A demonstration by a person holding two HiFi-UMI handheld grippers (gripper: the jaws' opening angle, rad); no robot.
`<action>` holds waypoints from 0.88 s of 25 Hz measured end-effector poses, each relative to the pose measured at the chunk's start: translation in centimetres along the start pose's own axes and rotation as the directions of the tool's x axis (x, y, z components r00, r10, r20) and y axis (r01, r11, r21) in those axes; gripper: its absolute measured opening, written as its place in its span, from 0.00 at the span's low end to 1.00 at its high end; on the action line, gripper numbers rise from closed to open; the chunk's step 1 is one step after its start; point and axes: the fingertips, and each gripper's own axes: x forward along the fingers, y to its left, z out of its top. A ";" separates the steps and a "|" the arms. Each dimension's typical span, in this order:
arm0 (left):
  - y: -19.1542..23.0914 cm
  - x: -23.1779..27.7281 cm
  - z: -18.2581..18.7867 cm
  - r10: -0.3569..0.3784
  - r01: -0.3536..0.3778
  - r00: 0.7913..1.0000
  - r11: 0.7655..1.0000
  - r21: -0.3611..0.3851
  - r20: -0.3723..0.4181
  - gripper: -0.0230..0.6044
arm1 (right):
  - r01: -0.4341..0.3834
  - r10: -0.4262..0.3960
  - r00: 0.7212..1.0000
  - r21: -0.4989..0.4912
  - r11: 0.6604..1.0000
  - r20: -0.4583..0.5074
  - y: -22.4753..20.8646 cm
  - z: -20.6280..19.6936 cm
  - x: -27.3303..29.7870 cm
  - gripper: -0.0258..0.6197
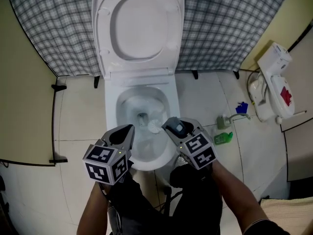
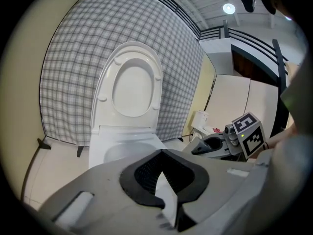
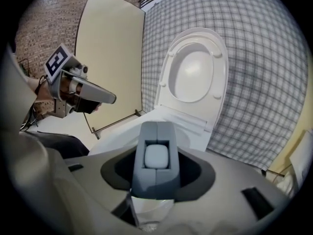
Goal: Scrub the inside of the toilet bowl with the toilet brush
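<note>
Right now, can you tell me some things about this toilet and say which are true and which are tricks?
1. The lid is up. True.
2. The brush has its head inside the bowl. True.
3. The left tool holds the brush. False: the right tool grips its grey handle, and nothing is between the left tool's jaws.
4. The wall behind the toilet is plain white. False: a checked cloth hangs there.
5. Both tools are over the front of the bowl. True.
</note>
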 end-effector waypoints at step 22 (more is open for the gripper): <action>2.8 -1.7 -1.3 0.058 -0.058 0.998 0.998 -0.015 -0.021 0.05 | 0.121 -0.142 0.974 0.126 0.985 0.175 -3.7 5.9 8.1 0.35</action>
